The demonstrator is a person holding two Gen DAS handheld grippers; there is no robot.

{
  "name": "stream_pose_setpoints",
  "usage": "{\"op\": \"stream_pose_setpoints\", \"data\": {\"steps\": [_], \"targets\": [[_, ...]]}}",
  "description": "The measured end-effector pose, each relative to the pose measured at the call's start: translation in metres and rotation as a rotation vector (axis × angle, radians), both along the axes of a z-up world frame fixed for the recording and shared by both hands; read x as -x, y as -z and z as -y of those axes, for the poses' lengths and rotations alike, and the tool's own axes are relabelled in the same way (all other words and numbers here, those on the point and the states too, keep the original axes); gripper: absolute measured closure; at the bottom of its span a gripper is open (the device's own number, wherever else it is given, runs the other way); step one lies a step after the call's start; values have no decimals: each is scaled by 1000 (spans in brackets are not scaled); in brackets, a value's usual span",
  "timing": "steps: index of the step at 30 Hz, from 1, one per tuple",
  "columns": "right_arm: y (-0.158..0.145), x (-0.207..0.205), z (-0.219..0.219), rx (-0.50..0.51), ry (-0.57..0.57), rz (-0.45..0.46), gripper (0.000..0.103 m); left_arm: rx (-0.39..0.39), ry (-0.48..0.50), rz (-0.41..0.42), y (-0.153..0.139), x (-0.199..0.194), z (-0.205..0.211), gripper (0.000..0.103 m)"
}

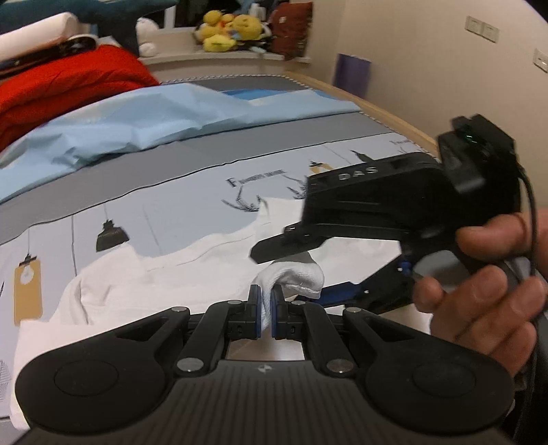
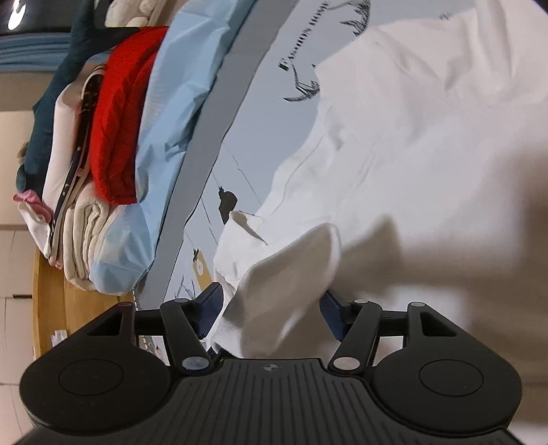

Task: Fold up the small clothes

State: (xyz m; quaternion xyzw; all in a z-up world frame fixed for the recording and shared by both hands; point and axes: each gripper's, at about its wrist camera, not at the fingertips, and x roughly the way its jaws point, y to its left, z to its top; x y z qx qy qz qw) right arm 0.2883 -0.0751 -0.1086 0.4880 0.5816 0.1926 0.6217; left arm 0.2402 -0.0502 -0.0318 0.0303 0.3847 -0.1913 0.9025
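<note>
White sock (image 1: 301,277), end hidden between pads

A red blanket (image 1: 65,85) lies at ten o'clock beside a light blue sheet (image 1: 144,116), with what seem yellow plush toys (image 1: 229,30) at twelve on a shelf (image 1: 219,58).

dim warm indoor light, fisheye warp, motion blur in both views

soft even light, no glare; strong barrel distortion, dark vignette corners, wall (image 1: 428,68) and bed edge bowed. left wrist view: right gripper (image 1: 301,270) and hand (image 1: 486,274) smeared, bedsheet print (image 1: 171,205) soft. right wrist view: whole frame tilted, large brownish shadow (image 2: 445,246) cast over white garment (image 2: 411,119), white sock (image 2: 284,291) near lens out of focus, red cloth (image 2: 120,119) oversaturated.
</note>
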Motion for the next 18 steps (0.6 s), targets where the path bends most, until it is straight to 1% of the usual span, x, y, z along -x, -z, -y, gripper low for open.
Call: {"op": "stream_pose_setpoints", "data": {"steps": [1,2,3,4,5,6,7,8,11,13,14,15,17,18], "targets": [[0,0,0,3,-2,1,41,11,7,-8,1,0,0,97],[-2,0,-2,18,-12,12,57,19,19,-21,2,1,0,96],[-4,-1,-3,42,-23,29,70,19,35,-29,2,1,0,95],[-7,-1,-4,49,-34,45,98,12,48,-28,1,1,0,94],[-9,-3,-5,46,-43,61,99,6,56,-23,-1,1,-2,87],[-13,-3,-5,56,-50,88,99,11,60,-16,-5,0,-8,85],[-21,-5,-7,90,-70,138,99,22,49,-7,-11,-1,-16,82],[-29,-6,-8,127,-93,188,99,34,26,3,-17,-5,-26,81],[-54,-12,0,193,-109,325,99,57,-115,25,-35,-18,-73,81],[-71,-19,20,287,-73,418,99,58,-248,24,-43,-26,-112,81],[-74,-24,30,354,-62,424,99,59,-308,17,-44,-29,-129,81],[-70,-29,42,436,-46,398,99,65,-369,4,-44,-31,-147,81],[-55,-35,66,607,12,303,99,79,-472,-48,-38,-36,-176,81],[-48,-37,78,645,44,257,99,82,-503,-80,-32,-40,-186,81]]}}
